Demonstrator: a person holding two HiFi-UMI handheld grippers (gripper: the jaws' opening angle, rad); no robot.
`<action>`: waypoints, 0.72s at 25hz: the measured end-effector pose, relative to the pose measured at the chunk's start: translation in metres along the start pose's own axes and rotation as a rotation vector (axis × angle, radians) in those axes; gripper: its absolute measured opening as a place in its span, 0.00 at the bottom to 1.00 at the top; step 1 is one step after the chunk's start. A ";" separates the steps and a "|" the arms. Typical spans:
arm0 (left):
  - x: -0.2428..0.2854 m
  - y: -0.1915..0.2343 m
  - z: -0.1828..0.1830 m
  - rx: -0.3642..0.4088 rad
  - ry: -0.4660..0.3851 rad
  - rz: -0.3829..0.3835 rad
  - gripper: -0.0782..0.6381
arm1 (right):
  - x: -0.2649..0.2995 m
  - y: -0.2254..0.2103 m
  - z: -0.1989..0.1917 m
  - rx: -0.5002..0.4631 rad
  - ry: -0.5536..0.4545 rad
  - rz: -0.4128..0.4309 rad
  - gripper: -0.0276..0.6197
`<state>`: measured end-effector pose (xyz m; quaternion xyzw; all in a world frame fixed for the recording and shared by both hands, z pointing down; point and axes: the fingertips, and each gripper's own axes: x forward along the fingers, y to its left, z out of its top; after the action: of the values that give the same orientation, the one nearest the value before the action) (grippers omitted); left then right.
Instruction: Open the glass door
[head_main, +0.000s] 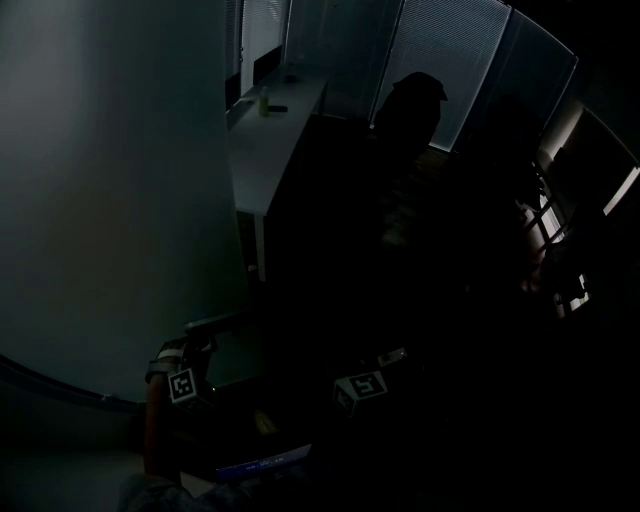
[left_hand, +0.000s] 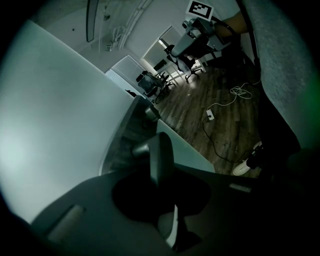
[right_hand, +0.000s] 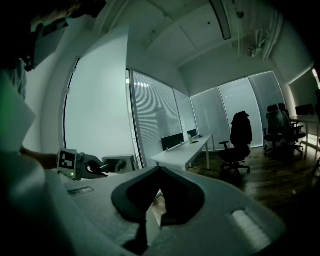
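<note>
The frosted glass door (head_main: 110, 200) fills the left of the dim head view. Its dark lever handle (left_hand: 161, 155) stands on a round stem between the jaws of my left gripper (left_hand: 162, 176). Those jaws are slightly parted around the lever, and I see no firm pinch. From the right gripper view, the left gripper (right_hand: 102, 167) reaches to the handle plate (right_hand: 120, 162) on the door. My right gripper (right_hand: 160, 170) hangs in the air to the right of the door, jaws together and holding nothing. In the head view it shows as a marker cube and dark jaws (head_main: 398, 354).
A long white desk (head_main: 275, 130) runs along the blinds behind the door. An office chair with a jacket over it (head_main: 410, 110) stands to its right. A white cable and plug (left_hand: 220, 107) lie on the wood floor. The person's shoe (left_hand: 245, 166) is close by.
</note>
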<state>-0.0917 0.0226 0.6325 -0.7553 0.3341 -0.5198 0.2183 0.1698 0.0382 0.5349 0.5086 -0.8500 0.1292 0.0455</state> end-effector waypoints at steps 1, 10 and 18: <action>-0.001 -0.001 0.000 0.000 -0.001 -0.006 0.18 | 0.001 0.000 0.000 0.002 0.000 0.000 0.05; -0.013 -0.016 0.003 0.002 0.005 -0.027 0.18 | -0.006 0.000 -0.005 0.011 -0.001 0.003 0.05; -0.015 -0.012 0.004 0.013 0.009 -0.028 0.18 | 0.002 -0.001 0.000 0.023 0.001 0.001 0.05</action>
<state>-0.0881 0.0417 0.6290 -0.7562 0.3213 -0.5281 0.2145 0.1699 0.0360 0.5357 0.5084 -0.8488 0.1391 0.0400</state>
